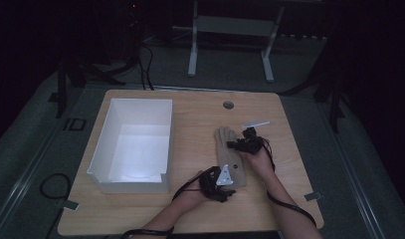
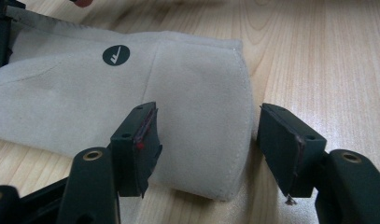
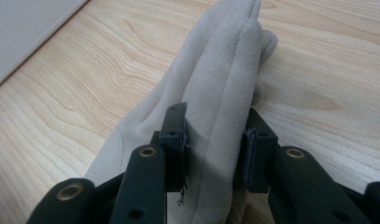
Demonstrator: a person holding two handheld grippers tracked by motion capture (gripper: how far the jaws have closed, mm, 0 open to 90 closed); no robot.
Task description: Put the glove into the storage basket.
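Setting: a dim room, and we work at a wooden table (image 1: 190,214).
Box (image 1: 135,144): white, open, left of the glove (image 1: 229,157).
Left gripper (image 2: 204,140): jaws half open, straddling the glove's cuff corner, not pinching.
Right gripper (image 3: 215,149): pads pressed on a raised fold near the fingers.
Risk: we judge a one-ended lift could let the cuff sag and slip.
Axis: cuff toward us, fingers away.
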